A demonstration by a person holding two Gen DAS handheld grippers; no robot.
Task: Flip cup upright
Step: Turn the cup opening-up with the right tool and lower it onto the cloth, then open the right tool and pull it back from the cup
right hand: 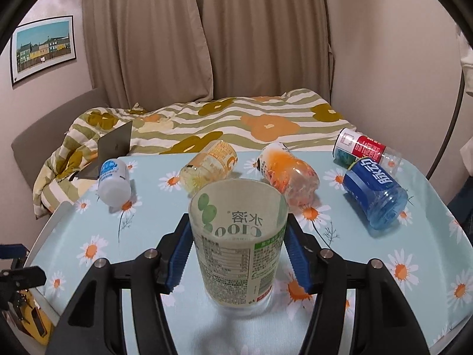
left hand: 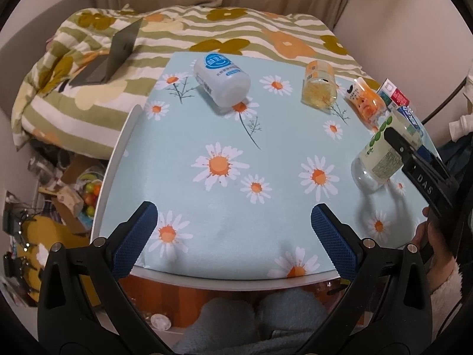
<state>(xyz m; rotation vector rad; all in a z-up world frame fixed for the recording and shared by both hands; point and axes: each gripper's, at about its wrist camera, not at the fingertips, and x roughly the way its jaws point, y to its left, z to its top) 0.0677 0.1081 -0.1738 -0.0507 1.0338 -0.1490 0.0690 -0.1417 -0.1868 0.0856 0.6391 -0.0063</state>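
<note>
A clear cup with a green and white label (right hand: 236, 245) stands between the blue pads of my right gripper (right hand: 236, 254), its open rim up and tilted a little away from me. The pads press both its sides, and its base is at or just above the daisy cloth. In the left wrist view the same cup (left hand: 381, 153) is at the right edge with the right gripper's black finger (left hand: 414, 153) on it. My left gripper (left hand: 233, 236) is open and empty over the table's near edge.
Several other cups lie on their sides on the daisy-cloth table (right hand: 414, 266): white with blue cap (right hand: 113, 182), yellow (right hand: 210, 165), orange (right hand: 286, 174), blue (right hand: 375, 192), red and white (right hand: 360, 148). A bed with a laptop (right hand: 116, 148) lies beyond.
</note>
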